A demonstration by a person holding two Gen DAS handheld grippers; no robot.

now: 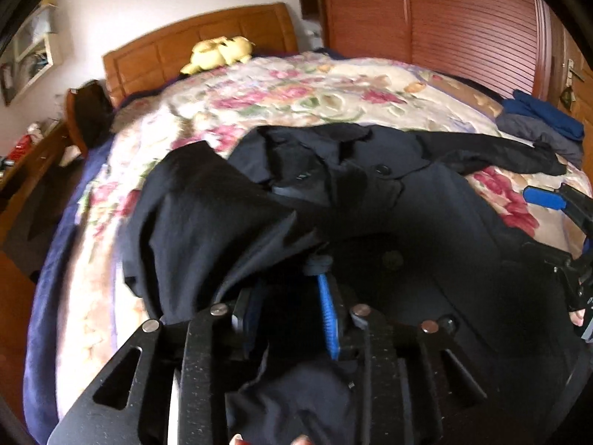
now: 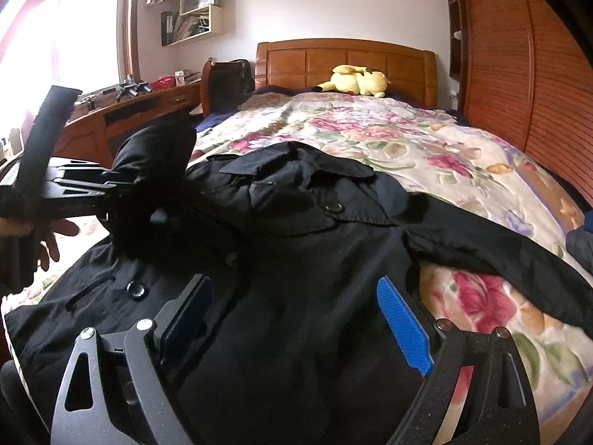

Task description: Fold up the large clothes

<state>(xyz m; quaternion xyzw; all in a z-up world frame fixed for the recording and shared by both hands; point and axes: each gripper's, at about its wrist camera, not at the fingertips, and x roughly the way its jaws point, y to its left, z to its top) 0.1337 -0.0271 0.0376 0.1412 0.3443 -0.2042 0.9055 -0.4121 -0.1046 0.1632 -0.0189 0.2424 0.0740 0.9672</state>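
A large black coat (image 1: pixel 426 222) lies front up on the floral bedspread (image 1: pixel 296 89), collar toward the headboard; it also shows in the right wrist view (image 2: pixel 296 259). My left gripper (image 1: pixel 292 296) is shut on the coat's left sleeve (image 1: pixel 207 204) and holds it lifted over the coat body; it shows from the side in the right wrist view (image 2: pixel 122 185). The other sleeve (image 2: pixel 481 237) lies stretched out to the right. My right gripper (image 2: pixel 296 315) is open and empty, hovering just above the coat's lower front, blue pads (image 2: pixel 404 326) wide apart.
A yellow plush toy (image 2: pixel 355 79) rests by the wooden headboard (image 2: pixel 344 59). Folded blue and grey clothes (image 1: pixel 545 122) lie at the bed's right edge. A wooden wardrobe (image 2: pixel 537 74) stands on the right, a desk (image 2: pixel 141 107) and chair (image 2: pixel 226 78) on the left.
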